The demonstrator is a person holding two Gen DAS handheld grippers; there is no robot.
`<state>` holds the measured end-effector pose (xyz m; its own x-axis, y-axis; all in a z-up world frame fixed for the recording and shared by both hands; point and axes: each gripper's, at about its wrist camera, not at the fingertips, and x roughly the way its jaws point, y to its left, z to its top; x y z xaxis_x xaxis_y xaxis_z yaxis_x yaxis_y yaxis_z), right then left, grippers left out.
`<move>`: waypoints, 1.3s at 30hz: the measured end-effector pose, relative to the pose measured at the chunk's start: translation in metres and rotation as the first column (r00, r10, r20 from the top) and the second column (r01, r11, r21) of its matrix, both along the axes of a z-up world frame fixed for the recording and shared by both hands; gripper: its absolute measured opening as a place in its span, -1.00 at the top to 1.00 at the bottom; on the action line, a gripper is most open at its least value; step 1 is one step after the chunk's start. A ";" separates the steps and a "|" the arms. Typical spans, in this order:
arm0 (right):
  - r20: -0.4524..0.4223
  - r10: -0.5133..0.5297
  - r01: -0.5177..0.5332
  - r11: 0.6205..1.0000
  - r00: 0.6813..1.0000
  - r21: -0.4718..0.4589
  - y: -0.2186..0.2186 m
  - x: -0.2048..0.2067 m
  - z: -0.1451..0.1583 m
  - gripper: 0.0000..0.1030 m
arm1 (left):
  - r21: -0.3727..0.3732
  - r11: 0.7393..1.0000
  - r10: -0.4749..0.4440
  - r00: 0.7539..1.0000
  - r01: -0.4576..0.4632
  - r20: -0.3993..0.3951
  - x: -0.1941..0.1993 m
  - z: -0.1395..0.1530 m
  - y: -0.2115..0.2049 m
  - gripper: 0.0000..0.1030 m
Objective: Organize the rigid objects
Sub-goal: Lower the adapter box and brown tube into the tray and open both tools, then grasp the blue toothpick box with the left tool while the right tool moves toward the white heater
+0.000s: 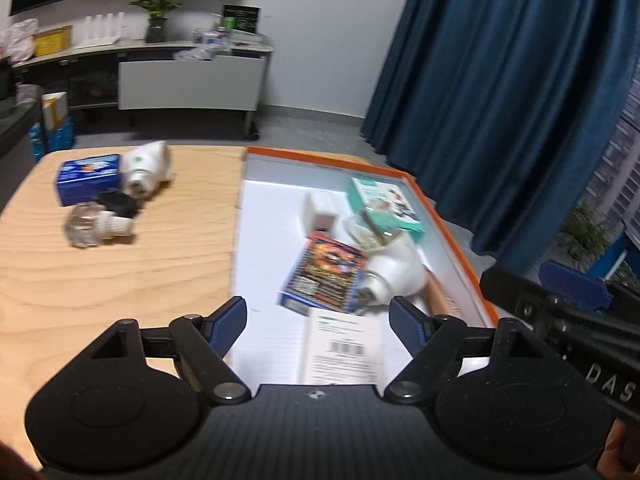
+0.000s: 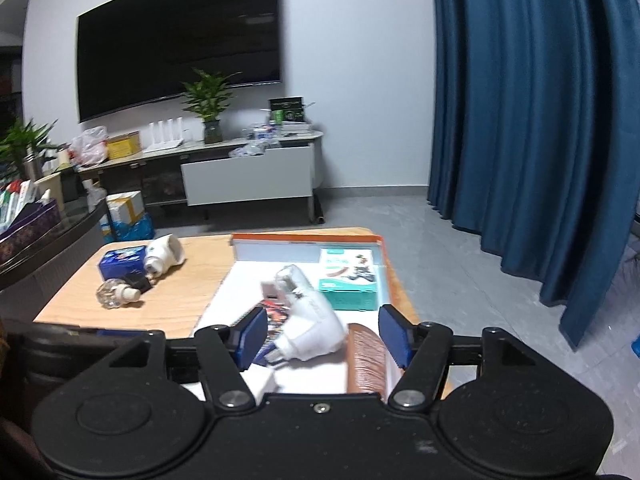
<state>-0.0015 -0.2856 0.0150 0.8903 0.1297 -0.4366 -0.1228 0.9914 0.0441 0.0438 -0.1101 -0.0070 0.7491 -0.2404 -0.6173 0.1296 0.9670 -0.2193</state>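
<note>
Right now both grippers hover over the near end of the orange-rimmed box (image 1: 448, 224), which lies on the wooden desk (image 1: 120, 264). The left gripper (image 1: 318, 322) has its fingers spread with nothing between them, and the right gripper (image 2: 323, 336) is likewise released, its blue pads clear of the white plug-in device (image 2: 316, 328) lying just below.

Already in the box are a teal carton (image 2: 347, 280), a colourful card pack (image 1: 326, 276), a small white cube (image 1: 320, 210) and a brown comb (image 2: 366, 364). Still out on the desk, well apart from the box, sit a blue carton (image 1: 89, 178), a second white device (image 1: 148, 168), a black block (image 1: 118, 202) and a clear knob-like piece (image 1: 94, 226).

The likely trouble is crowding: things in the box already overlap, so another item dropped on top could tip or slide. The rounded devices could roll off the pads if pinched near an end. With both grippers so close, they could also knock each other when reaching across.
</note>
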 end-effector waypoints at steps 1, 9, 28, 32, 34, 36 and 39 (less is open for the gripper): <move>-0.001 0.012 -0.012 1.000 1.000 0.000 0.004 0.000 0.000 -0.51 | 0.001 1.000 0.014 1.000 -0.014 -0.001 -0.001 0.001 0.005 -0.55; -0.028 0.110 -0.111 0.994 0.994 -0.004 0.040 0.005 0.001 -0.55 | -0.004 0.994 0.112 0.994 -0.112 0.009 -0.011 0.007 0.050 -0.58; -0.078 0.292 -0.295 0.955 0.953 -0.041 0.120 0.035 -0.006 -0.60 | -0.020 0.947 0.321 0.947 -0.321 -0.007 0.010 -0.004 0.151 -0.73; -0.093 0.318 -0.323 0.946 0.944 -0.040 0.138 0.048 -0.009 -0.60 | -0.015 0.945 0.326 0.945 -0.326 -0.002 0.029 -0.004 0.171 -0.80; -0.099 0.329 -0.334 0.942 0.939 -0.037 0.145 0.053 -0.010 -0.60 | -0.014 0.948 0.319 0.948 -0.319 -0.002 0.044 -0.004 0.179 -0.86; -0.107 0.339 -0.344 0.938 0.935 -0.034 0.150 0.057 -0.012 -0.60 | -0.005 0.942 0.335 0.942 -0.335 -0.004 0.060 -0.003 0.184 -0.89; -0.122 0.347 -0.353 0.935 0.930 -0.037 0.155 0.062 -0.016 -0.61 | 0.001 0.936 0.351 0.936 -0.351 0.001 0.086 -0.003 0.188 -0.92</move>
